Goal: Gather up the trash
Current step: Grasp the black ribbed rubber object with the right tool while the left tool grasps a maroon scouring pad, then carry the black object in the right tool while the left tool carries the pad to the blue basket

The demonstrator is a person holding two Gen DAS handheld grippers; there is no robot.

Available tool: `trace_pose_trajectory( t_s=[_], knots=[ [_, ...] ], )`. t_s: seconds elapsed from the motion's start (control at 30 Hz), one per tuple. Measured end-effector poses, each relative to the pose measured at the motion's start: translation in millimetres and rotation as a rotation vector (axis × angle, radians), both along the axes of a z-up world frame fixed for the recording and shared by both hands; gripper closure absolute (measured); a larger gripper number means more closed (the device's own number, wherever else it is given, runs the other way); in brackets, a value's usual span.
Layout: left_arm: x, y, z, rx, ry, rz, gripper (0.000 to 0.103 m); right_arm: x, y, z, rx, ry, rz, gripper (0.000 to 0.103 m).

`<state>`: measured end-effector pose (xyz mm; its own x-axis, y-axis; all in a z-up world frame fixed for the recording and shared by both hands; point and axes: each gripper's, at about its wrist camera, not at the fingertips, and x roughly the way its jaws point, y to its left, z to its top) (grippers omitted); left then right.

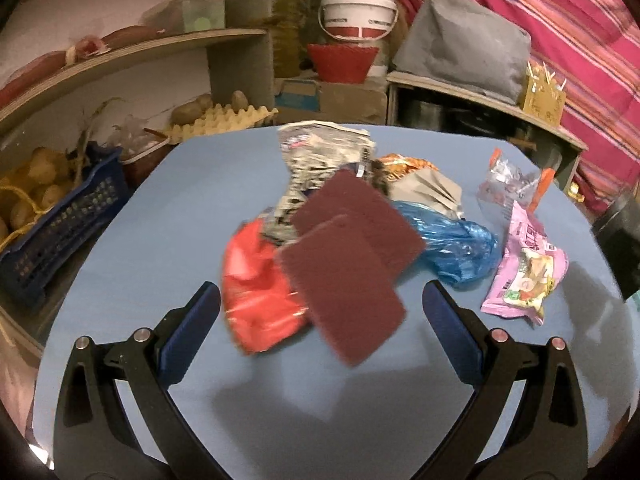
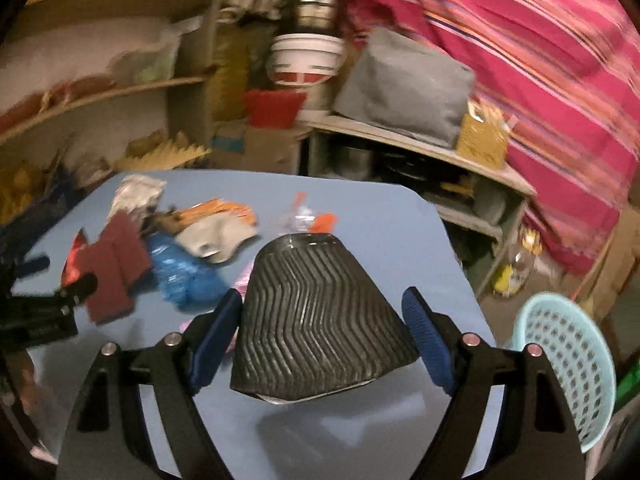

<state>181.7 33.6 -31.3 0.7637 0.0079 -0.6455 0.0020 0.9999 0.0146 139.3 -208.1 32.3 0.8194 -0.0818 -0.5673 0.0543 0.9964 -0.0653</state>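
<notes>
A pile of trash lies on the blue table: two maroon scouring pads, a red wrapper, a blue plastic bag, a pink packet, a silver printed wrapper and an orange-and-silver bag. My left gripper hovers open just in front of the pads and the red wrapper, holding nothing. My right gripper is shut on a black ribbed paper cup. The cup's wide end faces the camera, and its shadow falls on the table below. The left gripper shows at the left edge of the right wrist view.
A light blue perforated basket stands off the table's right edge. A blue crate with potatoes sits to the left. Shelves, a red tub and a striped pink cloth crowd the back.
</notes>
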Motion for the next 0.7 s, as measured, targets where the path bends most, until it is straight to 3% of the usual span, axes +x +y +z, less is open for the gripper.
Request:
trace_pose_trajectory(
  t_s=[0.2,0.4,0.63,0.7],
  knots=[
    [15.7,-18.1,-14.2,0.083,0.044,0.033,0.010,-1.2,-37.6,-5.3,0.049,-0.003,-0.064,0.023],
    [29.3,-3.4,-18.9,-0.001,0.097,0.089,0.014,0.9,-54.8,-12.3,0.080,0.011,-0.075,0.026],
    [40.7,-7.9,-23.3,-0.011,0.127,0.087,0.018,10.2,-66.5,-34.8,0.139,0.099,-0.065,0.026],
    [43.3,-6.2,-24.0,-0.027,0.136,0.083,0.025,10.7,-65.6,-38.6,0.128,0.114,-0.063,0.024]
  ],
)
